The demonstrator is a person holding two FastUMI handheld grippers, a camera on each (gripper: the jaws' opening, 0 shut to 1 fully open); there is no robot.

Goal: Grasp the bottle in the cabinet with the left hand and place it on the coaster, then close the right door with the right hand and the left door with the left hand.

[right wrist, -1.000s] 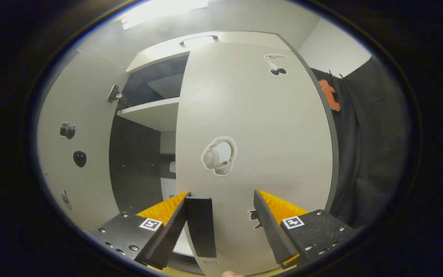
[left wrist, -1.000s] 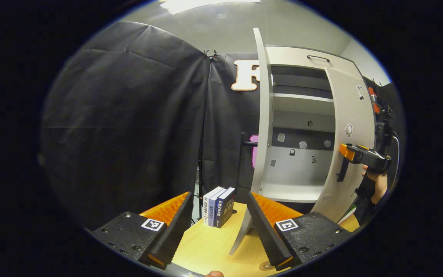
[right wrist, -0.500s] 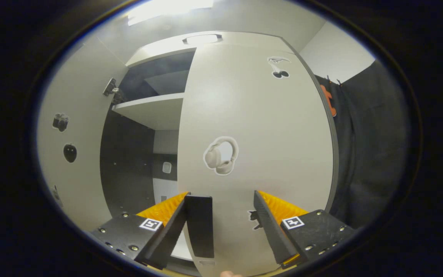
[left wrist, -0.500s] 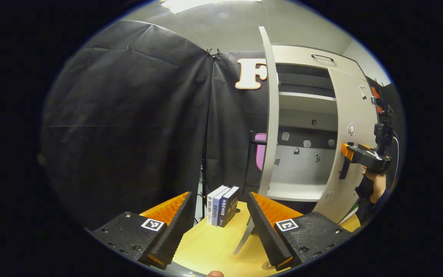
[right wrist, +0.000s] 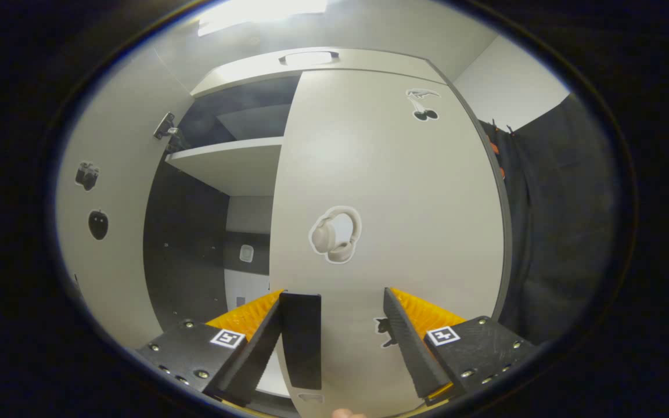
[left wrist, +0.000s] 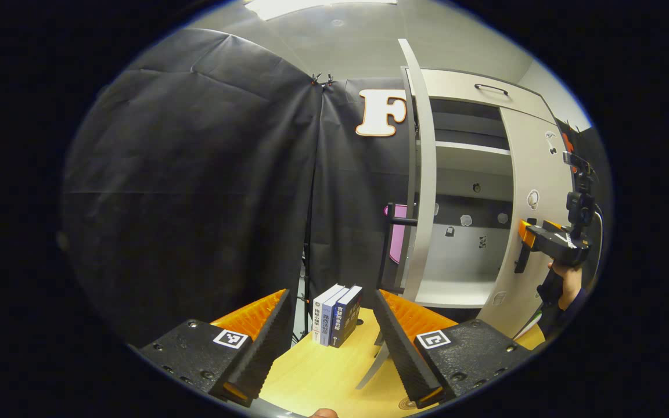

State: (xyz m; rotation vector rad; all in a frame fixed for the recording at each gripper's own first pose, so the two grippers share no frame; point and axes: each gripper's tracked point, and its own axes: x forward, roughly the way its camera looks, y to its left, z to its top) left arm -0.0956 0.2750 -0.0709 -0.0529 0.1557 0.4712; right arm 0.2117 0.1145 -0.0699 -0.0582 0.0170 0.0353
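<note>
The white cabinet [left wrist: 474,93] stands on the table at the right of the left gripper view. Its left door [left wrist: 421,174] stands wide, seen edge-on. The right door [right wrist: 392,191] is partly closed, leaving a gap onto the shelf [right wrist: 236,165]. My right gripper [right wrist: 334,292] is open with its fingertips against the door's outer face, and the black door handle [right wrist: 301,339] sits just inside its left finger. From the left gripper view, the right gripper [left wrist: 523,244] and its hand [left wrist: 564,278] press on that door. My left gripper [left wrist: 331,296] hangs open over the table, holding nothing. A sliver of the round coaster [left wrist: 402,402] shows beside its right finger.
Three upright books [left wrist: 337,313] stand on the wooden table [left wrist: 317,371] left of the cabinet. A pink object [left wrist: 395,232] on a black stand sits behind the left door. Stickers dot both doors and the cabinet's back wall. Black cloth hangs behind and to the left.
The right door has swung further toward closed under my right gripper, narrowing the gap. The left gripper's view has drifted, so the left door now looks more edge-on.
</note>
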